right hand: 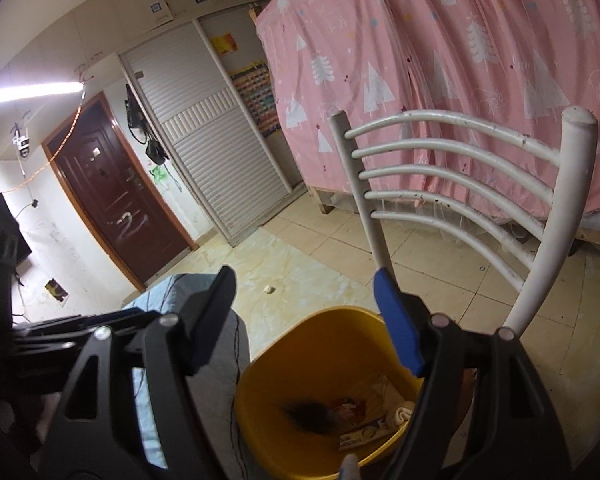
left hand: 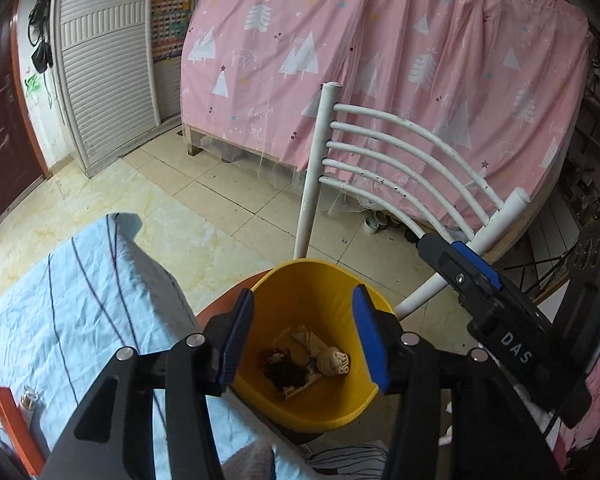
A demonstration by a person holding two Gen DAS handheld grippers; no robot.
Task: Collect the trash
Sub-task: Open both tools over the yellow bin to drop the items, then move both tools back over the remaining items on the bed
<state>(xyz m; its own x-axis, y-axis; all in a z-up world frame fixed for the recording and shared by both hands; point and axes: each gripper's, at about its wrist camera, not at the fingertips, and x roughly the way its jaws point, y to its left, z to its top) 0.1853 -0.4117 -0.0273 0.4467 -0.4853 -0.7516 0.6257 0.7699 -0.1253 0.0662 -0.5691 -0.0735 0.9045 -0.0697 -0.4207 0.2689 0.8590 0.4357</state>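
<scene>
We take the yellow bin (left hand: pixel 312 412) as our landmark. It stands on a round reddish seat (left hand: pixel 224 308) that belongs, we judge, to the white chair (left hand: pixel 404 152) whose curved back rails rise just behind it. That raised spot puts the bin's open mouth close under our hands, so trash can be let fall into it rather than carried down to the floor.

Our left gripper (left hand: pixel 304 336) hangs directly above the bin's mouth and points steeply down into it. Its blue-padded jaws are spread, and nothing sits between them; we look straight through the gap to the bottom. Holding it there with the jaws apart fits a drop into the bin.

The trash lies on the bin's floor: a rolled beige wad (left hand: pixel 334 362), a dark tangled clump (left hand: pixel 284 374) and a flat printed wrapper (left hand: pixel 304 342) beneath them, all touching in one small heap.

Our right gripper (right hand: pixel 312 320) hovers over the bin's near edge, angled less steeply, so its view takes in the rim and the room beyond. Its jaws also stand wide apart and carry nothing.

Beside the bin, to its left in the left wrist view, lies the blue striped bedding (left hand: pixel 60 300), with an orange-edged item (left hand: pixel 12 424) on it well apart from the bin. A small pale scrap (right hand: pixel 269 289) sits on the floor beyond the bin; whether it is trash we cannot tell.
</scene>
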